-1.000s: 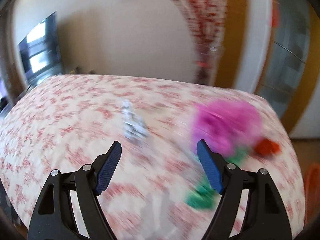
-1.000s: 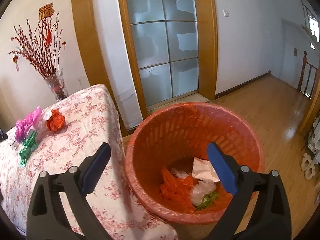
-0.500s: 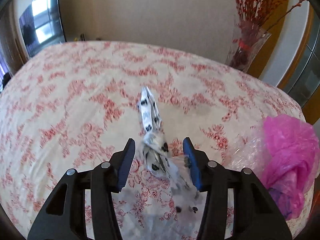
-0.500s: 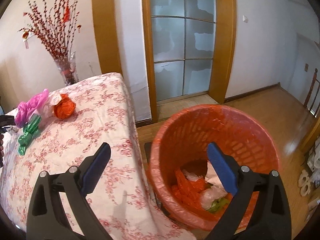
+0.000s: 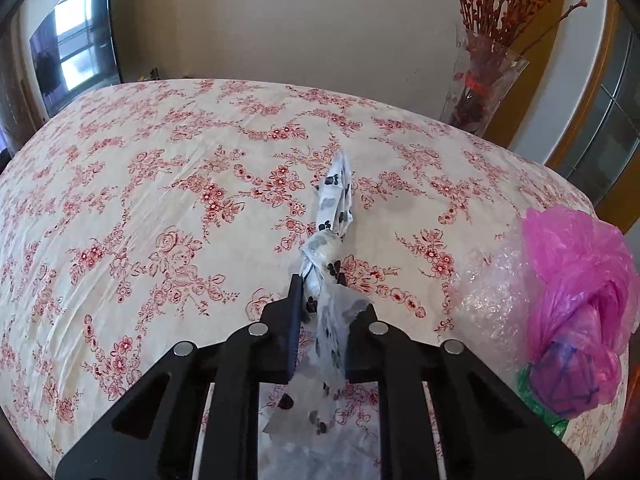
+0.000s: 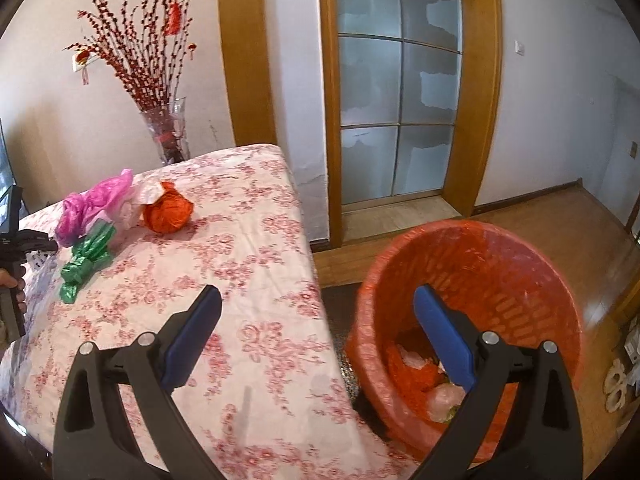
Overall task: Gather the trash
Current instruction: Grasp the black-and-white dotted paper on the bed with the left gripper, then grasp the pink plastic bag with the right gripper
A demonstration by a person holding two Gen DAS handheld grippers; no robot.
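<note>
Left wrist view: the left claw (image 5: 318, 280) is clenched on a twisted white plastic wrapper with black spots (image 5: 334, 216), which lies on the bench (image 5: 160, 184) under a cream cloth printed with red roses. The wrapper's near end sits pinched between the two black fingers, its loose translucent tail spilling back between them toward the camera. Its long axis runs away from the claw toward the far side of the bench, leaning slightly right, with a knot midway and a flat, pointed far tip. To the right, well apart from the claw, sit a crumpled pink plastic bag (image 5: 576, 300) and a wad of clear bubble wrap (image 5: 488, 300) touching it. A glass vase of red twigs (image 5: 480, 88) stands beyond the far right edge.

Right wrist view: the right claw (image 6: 316, 332) is released, blue pads wide apart, holding nothing, above the bench's near right edge. Just right of the bench stands an orange woven-plastic trash basket (image 6: 500, 264) on the wooden floor, with crumpled scraps inside. On the far left of the bench lie a green crinkled foil wrapper (image 6: 86, 260) and a round orange plastic ball (image 6: 168, 212).
</note>
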